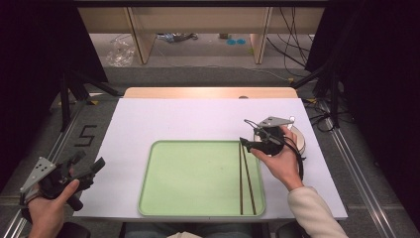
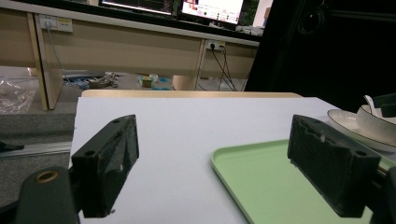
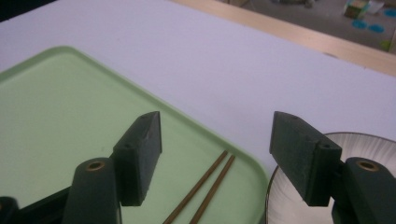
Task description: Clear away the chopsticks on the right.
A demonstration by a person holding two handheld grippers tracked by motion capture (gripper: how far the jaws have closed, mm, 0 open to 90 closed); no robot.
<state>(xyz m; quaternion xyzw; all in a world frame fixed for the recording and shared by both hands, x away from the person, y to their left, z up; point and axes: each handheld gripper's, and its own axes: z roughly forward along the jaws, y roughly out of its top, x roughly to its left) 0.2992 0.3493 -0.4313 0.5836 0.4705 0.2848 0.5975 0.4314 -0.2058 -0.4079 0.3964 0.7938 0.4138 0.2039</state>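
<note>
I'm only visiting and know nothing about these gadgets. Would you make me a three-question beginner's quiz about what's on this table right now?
1. True or false: the chopsticks lie inside the green tray.
2. Which is nearer the white plate: A) the left gripper or B) the right gripper?
3. Fill in: the right gripper's jaws are ____, with nothing between them.

Key
1. True: they lie side by side near the tray's right edge.
2. B: it hovers by the plate at the tray's right, while the left gripper stays off the table's left corner.
3. Open.
</note>
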